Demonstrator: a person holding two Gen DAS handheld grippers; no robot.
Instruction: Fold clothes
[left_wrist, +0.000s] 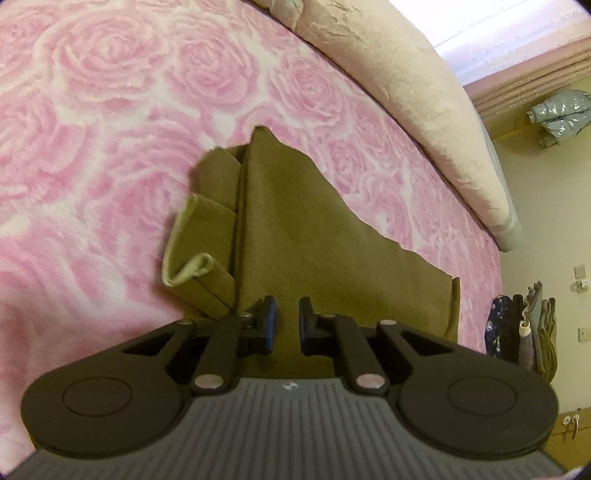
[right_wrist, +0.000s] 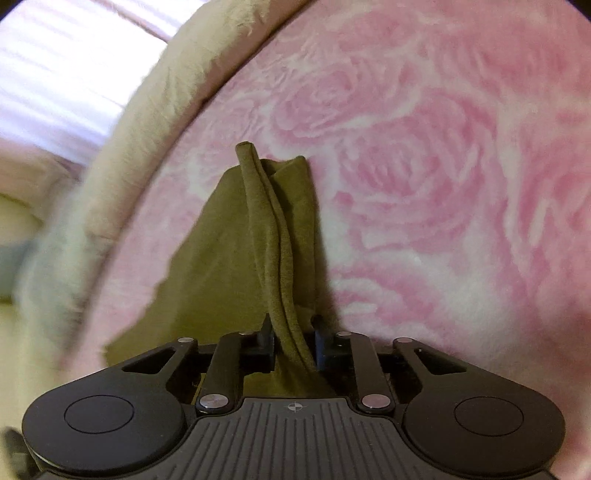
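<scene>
Left wrist view: an olive-green garment (left_wrist: 291, 229) of soft, matte, fleece-like cloth is seen lying on a plush pink blanket (left_wrist: 110, 110) patterned with large roses in raised pile. The garment is partly folded; its long axis runs away from the camera, narrowing to a point at the far end. On its left side, folded layers are stacked, and a pale cream lining or hem (left_wrist: 192, 266) is shown curled up at the edge. The right edge is ragged in outline and steps outward toward the camera. The left gripper (left_wrist: 286, 317) is held over the near end of the garment with its black jaws narrowed to a small gap; cloth is seen behind the gap, but whether any is pinched cannot be told. A crinkled beige quilt (left_wrist: 424, 103) is seen along the far edge of the blanket, and hanging clothes (left_wrist: 524, 332) are visible at the right against a cream wall.

In the right wrist view, the same garment (right_wrist: 221, 258) is seen raised into a tapering peak above the rose blanket (right_wrist: 443, 184). A thick, rolled double edge (right_wrist: 269, 229) runs from the peak toward the camera and passes between the jaws of the right gripper (right_wrist: 293, 332), which are closed narrowly upon it. The beige quilt (right_wrist: 155, 110) is blurred at the left.
</scene>
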